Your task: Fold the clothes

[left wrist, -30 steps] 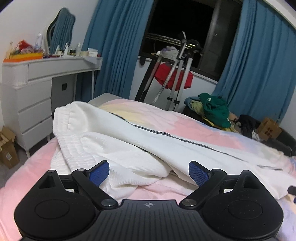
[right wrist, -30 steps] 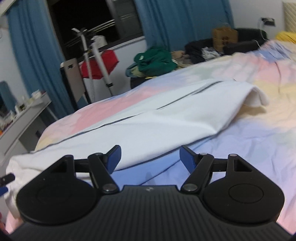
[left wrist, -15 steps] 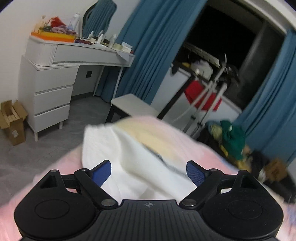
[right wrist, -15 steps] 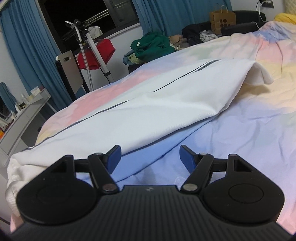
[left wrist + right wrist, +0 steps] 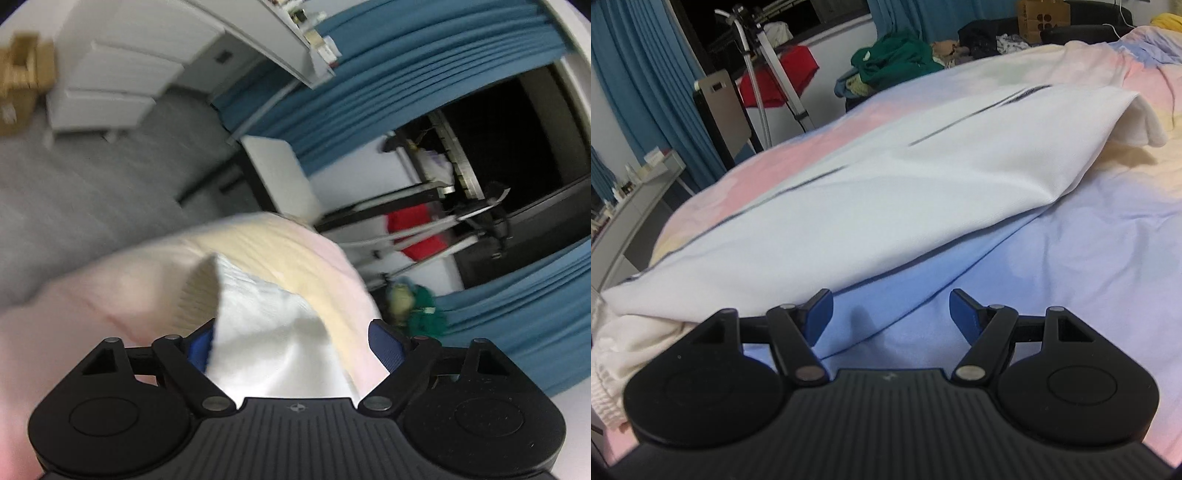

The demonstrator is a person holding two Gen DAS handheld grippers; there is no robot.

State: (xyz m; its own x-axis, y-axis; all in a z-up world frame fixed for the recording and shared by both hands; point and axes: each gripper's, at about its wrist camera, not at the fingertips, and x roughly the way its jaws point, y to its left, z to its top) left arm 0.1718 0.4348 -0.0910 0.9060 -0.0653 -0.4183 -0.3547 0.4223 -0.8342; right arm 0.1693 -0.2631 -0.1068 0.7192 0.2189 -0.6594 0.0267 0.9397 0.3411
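Observation:
White trousers (image 5: pixel 886 192) with a thin dark side stripe lie lengthwise on the pastel bed sheet (image 5: pixel 1071 277). Their elastic waistband bunches at the lower left of the right wrist view. My right gripper (image 5: pixel 891 314) is open just above the sheet beside the trousers' near edge, with only sheet between its fingers. In the blurred, tilted left wrist view, one end of the trousers (image 5: pixel 258 314) rises between the fingers of my left gripper (image 5: pixel 295 347). Its jaws are closing. The left pad (image 5: pixel 197 345) is at the cloth's edge and the right pad (image 5: pixel 384 345) stands apart from it.
Beyond the bed corner are grey floor, a white dresser (image 5: pixel 110 66), a cardboard box (image 5: pixel 22 74) and a white stool (image 5: pixel 280 173). Blue curtains (image 5: pixel 406 74), a drying rack with red cloth (image 5: pixel 413 232) and a pile of green clothes (image 5: pixel 897 59) line the window side.
The left gripper swung over to the trousers' end at the bed corner and rolled, and its jaws narrowed around the cloth. The right gripper sank a little closer to the trousers' edge, still open.

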